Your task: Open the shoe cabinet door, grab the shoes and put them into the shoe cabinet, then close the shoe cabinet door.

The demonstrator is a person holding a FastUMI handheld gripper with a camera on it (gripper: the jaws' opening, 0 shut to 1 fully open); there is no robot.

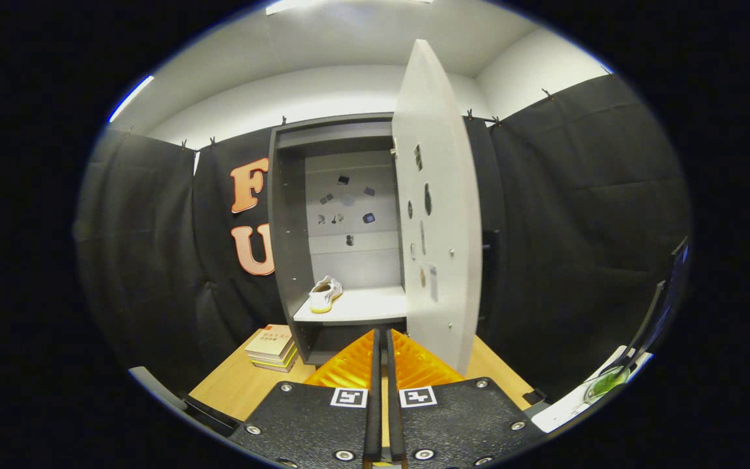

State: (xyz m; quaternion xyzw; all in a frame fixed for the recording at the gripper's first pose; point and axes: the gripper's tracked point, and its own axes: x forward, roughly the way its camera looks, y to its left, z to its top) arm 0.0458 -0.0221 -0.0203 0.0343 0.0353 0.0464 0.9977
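Black cloth walled the booth, and a wooden surface (232, 387) ran beneath my view. On it stood the shoe cabinet (288, 247), its door (439, 215) swung wide open. A pale shoe (325, 294) lay on the cabinet's shelf (359, 306), toward the left wall. A stack of books (273, 348) sat beside the cabinet's base. Small dark items on the back panel were too tiny to identify. My hand-held gripper (381, 342) pointed at the cabinet, its fingers closed together, gripping nothing.
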